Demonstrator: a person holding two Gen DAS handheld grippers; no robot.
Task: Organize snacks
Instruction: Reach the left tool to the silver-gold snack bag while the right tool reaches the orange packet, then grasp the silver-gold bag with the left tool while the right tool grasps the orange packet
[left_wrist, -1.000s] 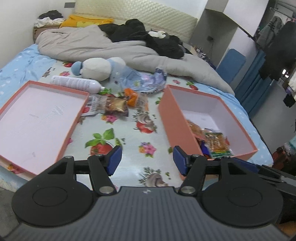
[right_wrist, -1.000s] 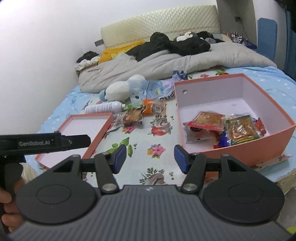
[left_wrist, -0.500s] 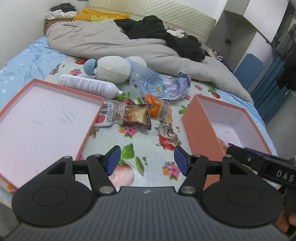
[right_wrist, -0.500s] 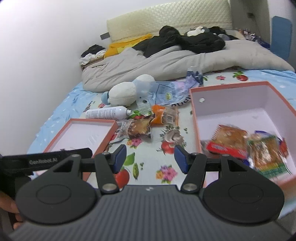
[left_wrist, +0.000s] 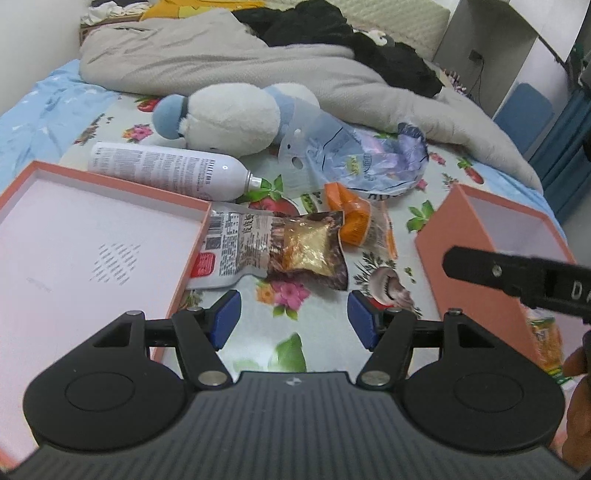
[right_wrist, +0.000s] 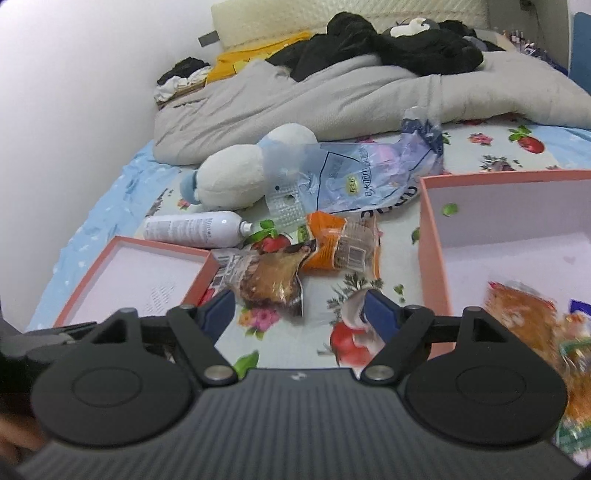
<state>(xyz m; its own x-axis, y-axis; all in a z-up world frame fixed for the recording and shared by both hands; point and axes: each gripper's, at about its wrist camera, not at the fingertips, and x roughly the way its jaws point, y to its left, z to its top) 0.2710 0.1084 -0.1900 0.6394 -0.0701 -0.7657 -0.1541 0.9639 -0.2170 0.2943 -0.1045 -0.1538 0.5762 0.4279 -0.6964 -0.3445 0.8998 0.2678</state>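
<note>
A brown and gold snack packet (left_wrist: 284, 247) (right_wrist: 269, 280) lies on the flowered sheet beside an orange packet (left_wrist: 354, 219) (right_wrist: 340, 242). My left gripper (left_wrist: 293, 319) hovers open just short of the brown packet, nothing between its blue pads. My right gripper (right_wrist: 299, 312) is open too, its jaws still opening, empty, with the brown packet just beyond its fingertips. The deep orange box (left_wrist: 469, 258) (right_wrist: 436, 236) on the right holds several snack packets (right_wrist: 524, 321). The shallow orange lid (left_wrist: 110, 184) (right_wrist: 147, 243) lies on the left.
A white spray can (left_wrist: 170, 168) (right_wrist: 192, 230), a white and blue plush toy (left_wrist: 229, 118) (right_wrist: 236, 177) and a crumpled clear plastic bag (left_wrist: 362, 158) (right_wrist: 365, 173) lie behind the packets. A grey duvet (left_wrist: 221, 62) with dark clothes fills the far bed. The other gripper's body (left_wrist: 517, 277) crosses the left view.
Both grippers have moved forward and down toward the loose packets, which now look much nearer. The right gripper's blue pads stand wider apart than before. Nothing has been picked up.
</note>
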